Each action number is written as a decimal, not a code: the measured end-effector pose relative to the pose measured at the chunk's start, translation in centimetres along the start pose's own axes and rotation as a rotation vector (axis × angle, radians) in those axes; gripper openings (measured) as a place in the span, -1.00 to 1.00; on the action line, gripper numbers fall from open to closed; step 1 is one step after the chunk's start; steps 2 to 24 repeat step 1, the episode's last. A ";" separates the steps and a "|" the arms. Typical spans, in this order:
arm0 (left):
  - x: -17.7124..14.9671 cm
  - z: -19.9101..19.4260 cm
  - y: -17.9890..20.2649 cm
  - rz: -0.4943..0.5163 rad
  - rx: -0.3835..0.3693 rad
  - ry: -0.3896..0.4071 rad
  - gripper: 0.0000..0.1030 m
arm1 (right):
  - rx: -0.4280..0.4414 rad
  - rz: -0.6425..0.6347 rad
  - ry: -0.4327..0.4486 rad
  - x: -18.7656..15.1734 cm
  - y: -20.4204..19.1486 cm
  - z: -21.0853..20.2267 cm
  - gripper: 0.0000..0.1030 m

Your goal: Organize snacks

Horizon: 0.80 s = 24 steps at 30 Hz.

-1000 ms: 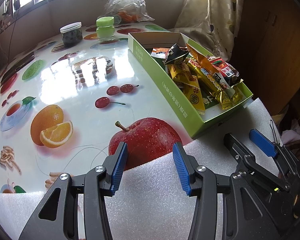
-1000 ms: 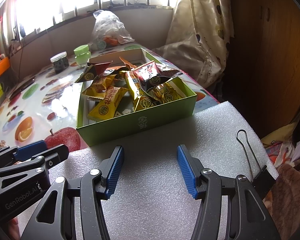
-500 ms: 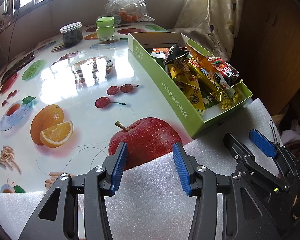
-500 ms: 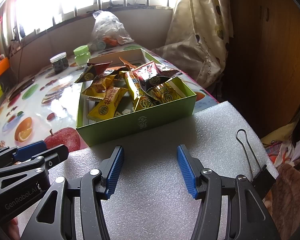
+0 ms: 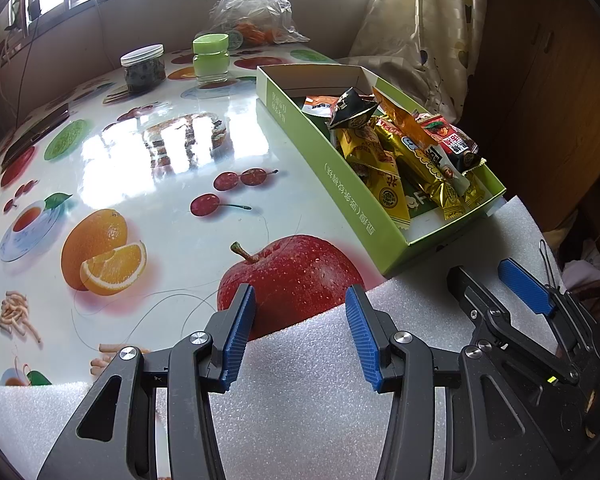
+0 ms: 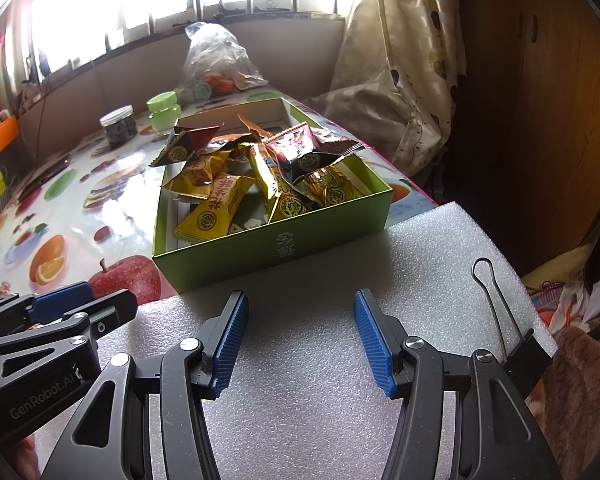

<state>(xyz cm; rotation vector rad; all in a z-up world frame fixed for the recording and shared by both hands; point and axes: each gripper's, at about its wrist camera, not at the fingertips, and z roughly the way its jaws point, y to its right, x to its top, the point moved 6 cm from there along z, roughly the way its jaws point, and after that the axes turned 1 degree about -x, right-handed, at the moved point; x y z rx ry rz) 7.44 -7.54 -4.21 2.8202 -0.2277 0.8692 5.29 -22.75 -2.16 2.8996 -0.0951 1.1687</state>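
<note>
Sunlit windows and a curtain back the scene; below them a fruit-print table [image 5: 148,168] carries everything, with a white foam sheet [image 6: 320,344] over its near edge. On it sits a green box [image 6: 272,240], long axis running away from me, with the wrapped snacks [image 6: 260,176] piled loosely inside toward its near end. My right tongs [image 6: 298,340] hang released and empty directly before the box's short near wall, so I judge them the nearer pair. My left tongs [image 5: 300,332] are likewise parted on nothing, and from them the box lies ahead and off to the right.
</note>
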 end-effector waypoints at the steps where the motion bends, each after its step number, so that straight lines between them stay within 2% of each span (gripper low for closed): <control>1: 0.0 0.0 0.0 -0.001 0.000 0.000 -0.06 | 0.000 0.000 0.000 0.0 0.0 0.0 0.06; 24: 0.0 0.0 0.0 -0.001 0.000 0.000 -0.06 | 0.000 0.000 0.000 0.0 0.0 0.0 0.06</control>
